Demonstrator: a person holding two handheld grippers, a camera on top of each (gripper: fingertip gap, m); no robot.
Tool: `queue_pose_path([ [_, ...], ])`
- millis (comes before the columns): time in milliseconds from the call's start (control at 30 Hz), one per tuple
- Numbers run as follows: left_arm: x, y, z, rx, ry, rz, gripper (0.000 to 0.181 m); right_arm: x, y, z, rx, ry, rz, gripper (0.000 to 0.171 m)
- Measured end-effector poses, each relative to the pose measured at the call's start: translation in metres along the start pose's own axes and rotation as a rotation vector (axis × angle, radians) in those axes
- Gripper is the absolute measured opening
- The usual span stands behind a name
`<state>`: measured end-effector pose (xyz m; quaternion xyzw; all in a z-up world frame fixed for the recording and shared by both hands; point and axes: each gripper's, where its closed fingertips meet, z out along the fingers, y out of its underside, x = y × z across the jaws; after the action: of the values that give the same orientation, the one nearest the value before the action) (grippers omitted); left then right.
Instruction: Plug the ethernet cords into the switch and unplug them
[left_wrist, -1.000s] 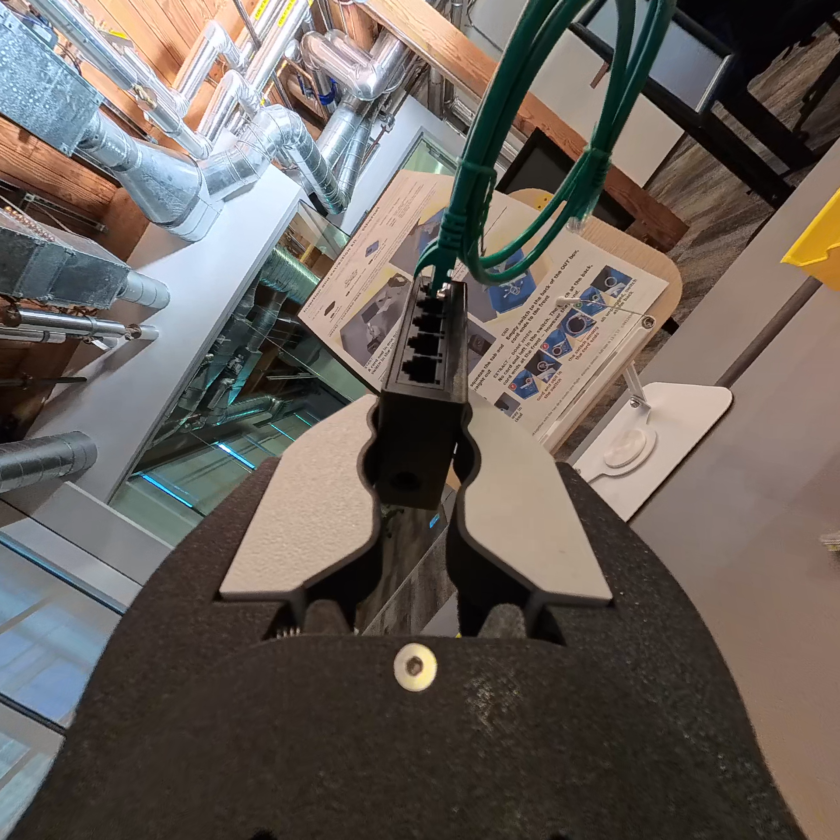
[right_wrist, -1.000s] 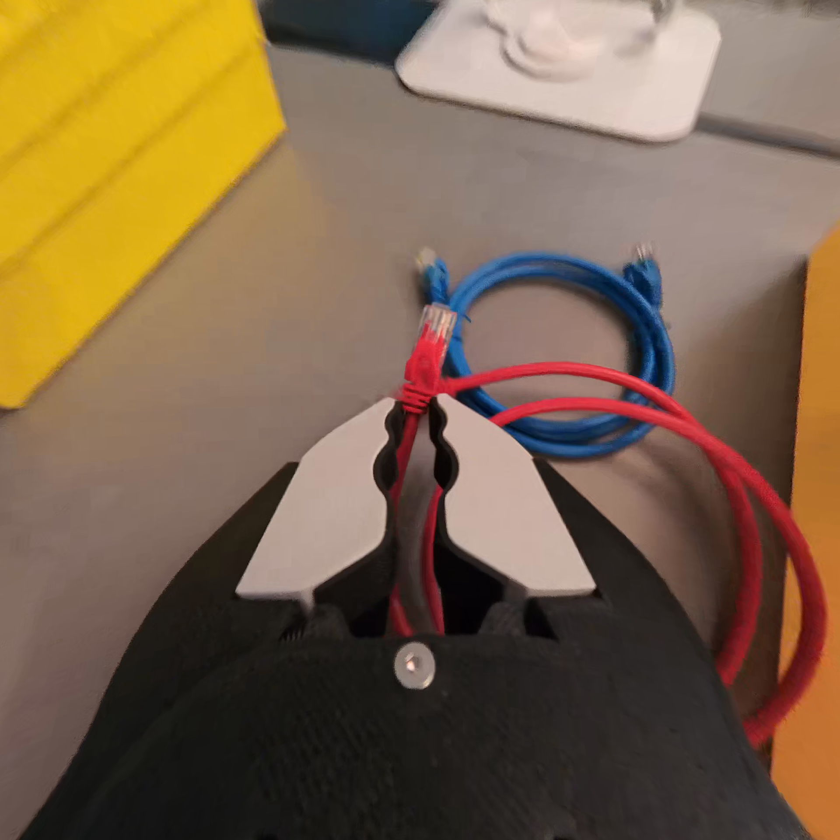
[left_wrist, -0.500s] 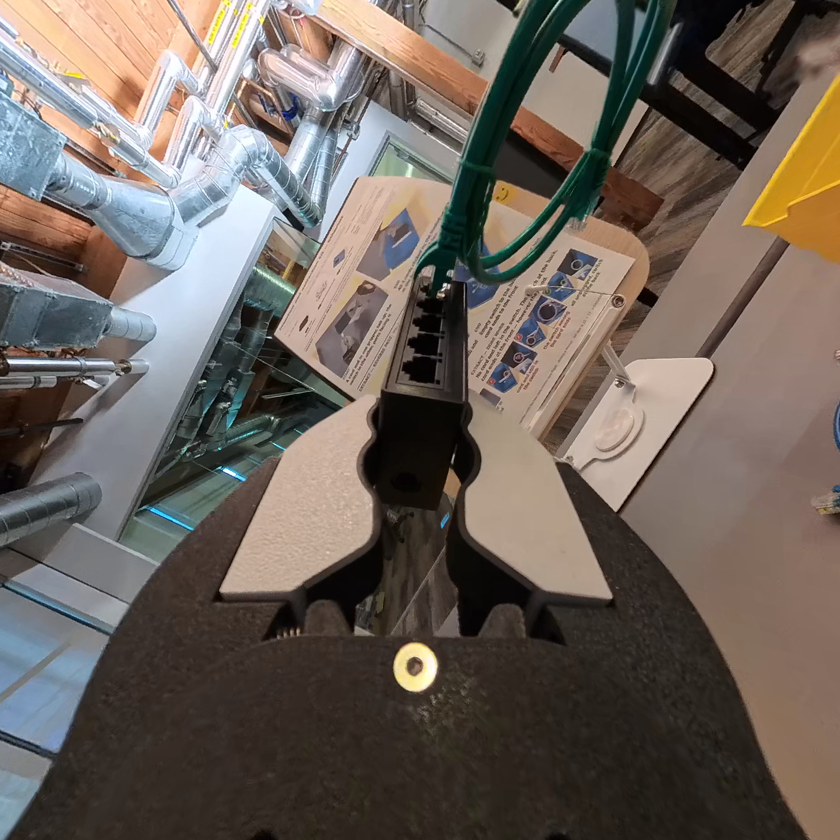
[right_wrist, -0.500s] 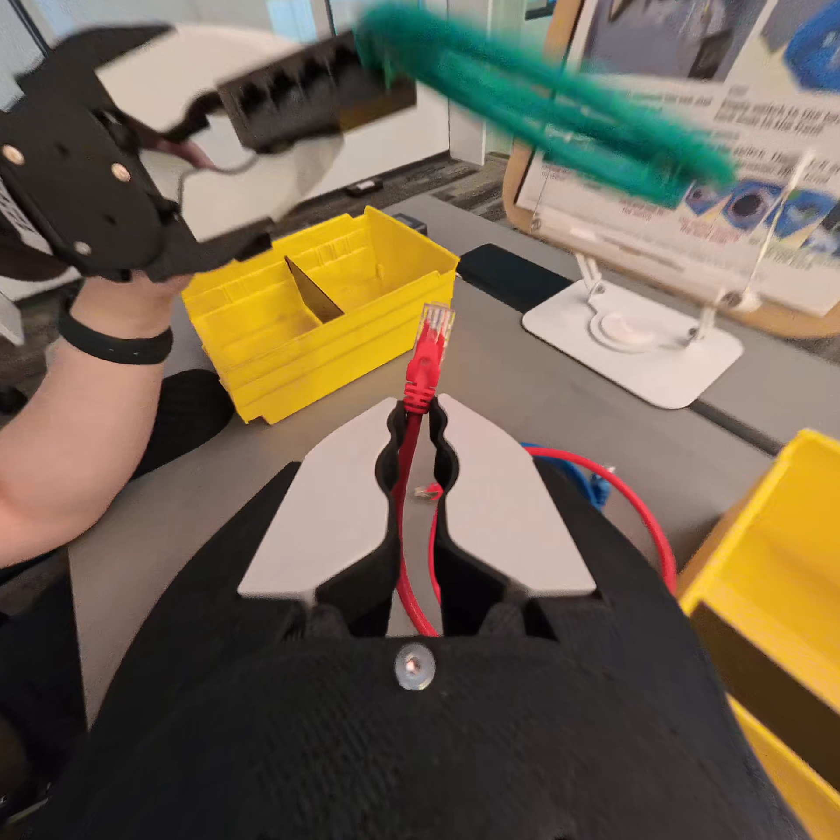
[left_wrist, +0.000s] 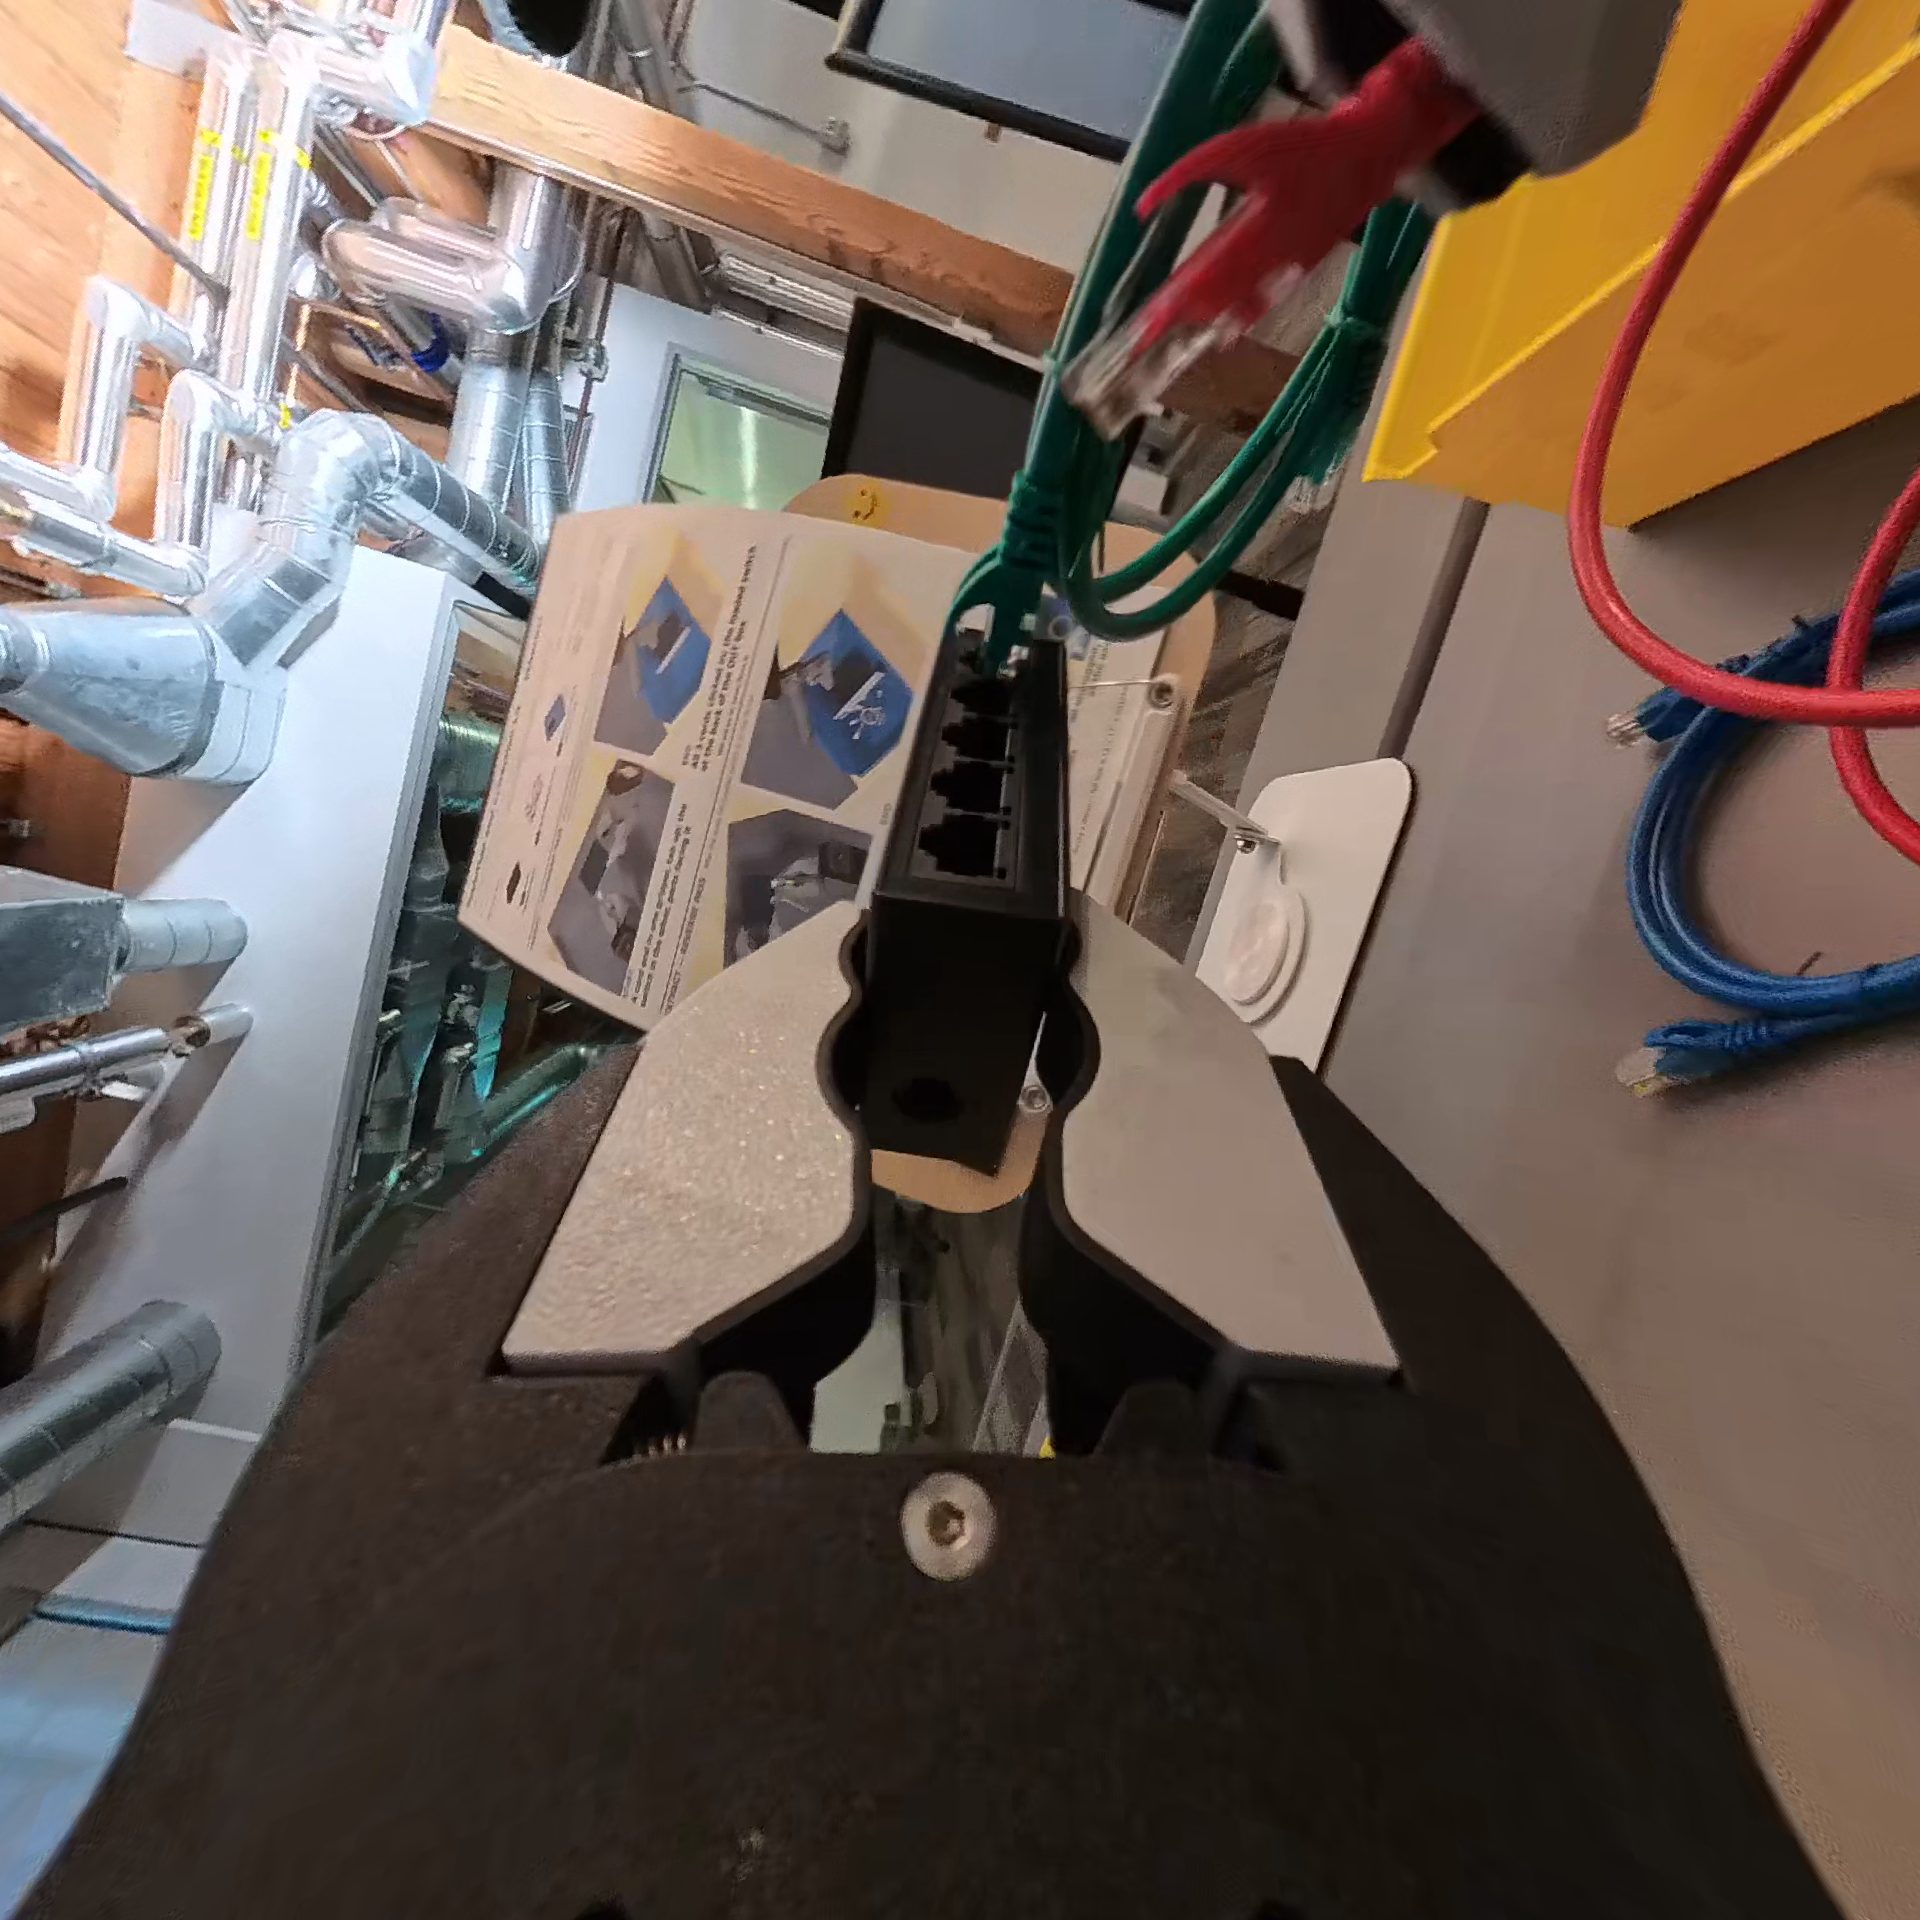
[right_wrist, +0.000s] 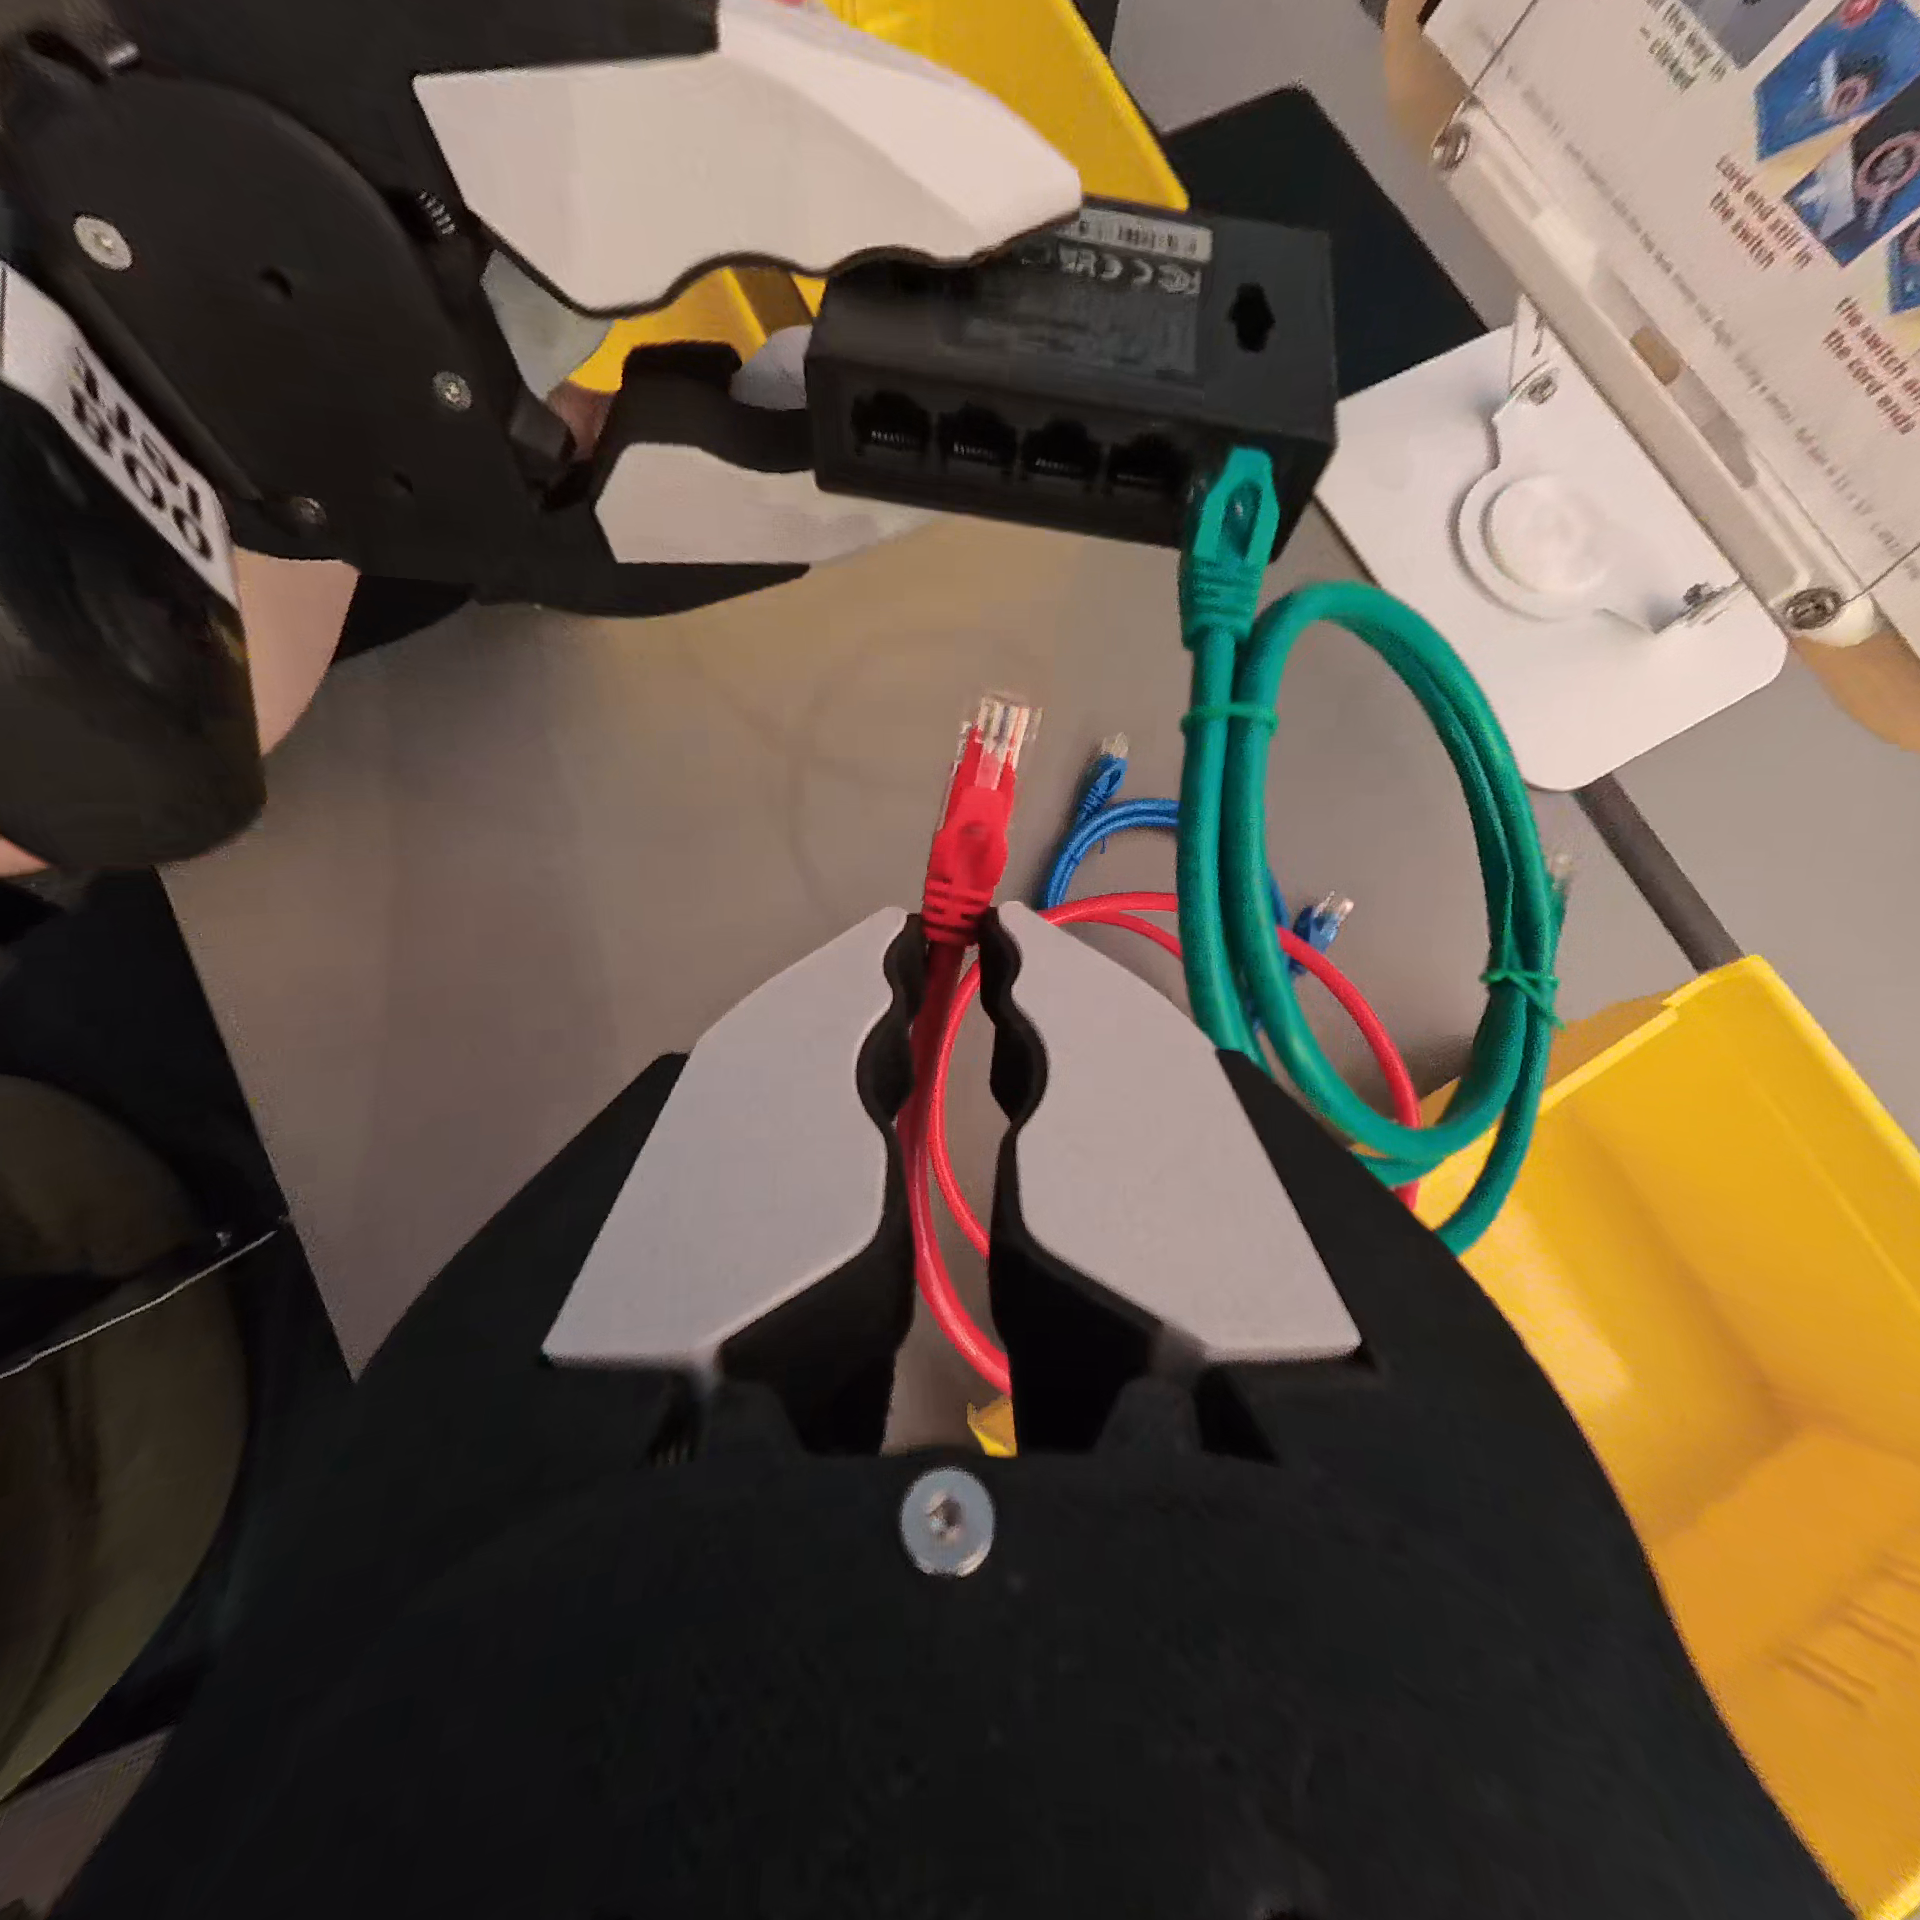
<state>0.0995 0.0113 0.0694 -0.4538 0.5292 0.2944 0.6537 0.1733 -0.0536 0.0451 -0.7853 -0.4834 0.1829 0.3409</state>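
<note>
Grey tabletop (right_wrist: 582, 831) spreads under everything, with a yellow bin (right_wrist: 1714, 1351) at its right edge. Above it the left gripper (right_wrist: 769, 405) has its jaws clamped on the black switch (right_wrist: 1070, 374), held in the air; a green cord (right_wrist: 1361, 862) hangs coiled from its end port. The right gripper (right_wrist: 961, 925) pinches the red cord (right_wrist: 971, 831) just behind its plug, which points up below the four free ports. A blue cord (left_wrist: 1704, 852) lies on the table.

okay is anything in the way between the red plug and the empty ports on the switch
Nothing visible blocks it. The red plug, held by the right gripper, points across open air at the switch. Four ports are empty; the green cord fills only the end port, hanging off to one side.
</note>
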Motion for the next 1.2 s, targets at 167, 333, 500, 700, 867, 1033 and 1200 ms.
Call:
queue_pose_path([
  [167, 0.023, -0.011, 0.008, -0.012, 0.034, 0.09, 0.029, 0.005, 0.012, 0.011, -0.068, -0.013, 0.029, 0.01],
  [333, 0.038, -0.019, 0.01, 0.004, 0.064, 0.134, 0.029, 0.009, 0.023, 0.023, -0.131, -0.024, 0.054, 0.011],
  [500, 0.041, -0.023, 0.008, 0.017, 0.073, 0.156, 0.029, 0.012, 0.026, 0.025, -0.146, -0.016, 0.074, 0.011],
  [700, 0.044, -0.028, 0.006, 0.038, 0.08, 0.174, 0.029, 0.012, 0.028, 0.027, -0.153, -0.025, 0.083, 0.011],
  [867, 0.05, -0.032, 0.004, 0.06, 0.1, 0.221, 0.029, 0.011, 0.033, 0.028, -0.179, -0.038, 0.096, 0.011],
  [1033, 0.05, -0.031, 0.005, 0.057, 0.095, 0.232, 0.029, 0.012, 0.032, 0.028, -0.17, -0.048, 0.091, 0.011],
  [1200, 0.035, -0.022, 0.006, 0.012, 0.07, 0.134, 0.029, 0.016, 0.009, 0.023, -0.037, -0.017, 0.073, 0.011],
])
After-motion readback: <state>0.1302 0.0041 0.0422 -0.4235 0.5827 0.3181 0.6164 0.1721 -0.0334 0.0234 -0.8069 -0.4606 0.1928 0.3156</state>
